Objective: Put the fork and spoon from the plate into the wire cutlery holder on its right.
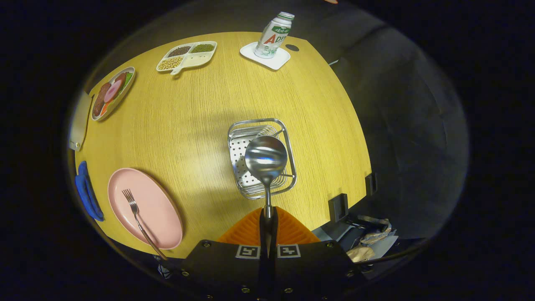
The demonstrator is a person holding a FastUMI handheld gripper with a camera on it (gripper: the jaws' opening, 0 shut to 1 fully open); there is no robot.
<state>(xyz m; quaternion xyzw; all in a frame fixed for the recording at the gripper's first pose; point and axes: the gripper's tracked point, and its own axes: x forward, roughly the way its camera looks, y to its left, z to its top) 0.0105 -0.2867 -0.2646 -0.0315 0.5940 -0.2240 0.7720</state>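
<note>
Now gripper [267, 217] clamped tight on spoon [266, 161] handle, both fingers [250, 228] pressing thin metal stem, hardly any gap btwn them. Spoon shiny steel, round bowl facing up w/ light glare, held just ahead of fingers, hanging over wire holder [261, 156]. Can't tell if bowl touching holder or above it. Holder: square-ish chrome wire basket w/ perforated sheet-metal floor, sitting on table [209, 104], pale wood grain, smooth top. Left of holder, well apart: pink oval plate [159, 209], matte, low rim. Fork [140, 221] lying on plate, slim steel, tines pointing away from gripper, handle end past plate's near rim. Blue cloth-like thing [87, 192] beside plate at table edge. Far side: white divided tray [187, 56] w/ beans & grains, oval dish [113, 93] w/ sliced food, small plastic bottle [274, 35] upright on white square coaster [266, 55].
</note>
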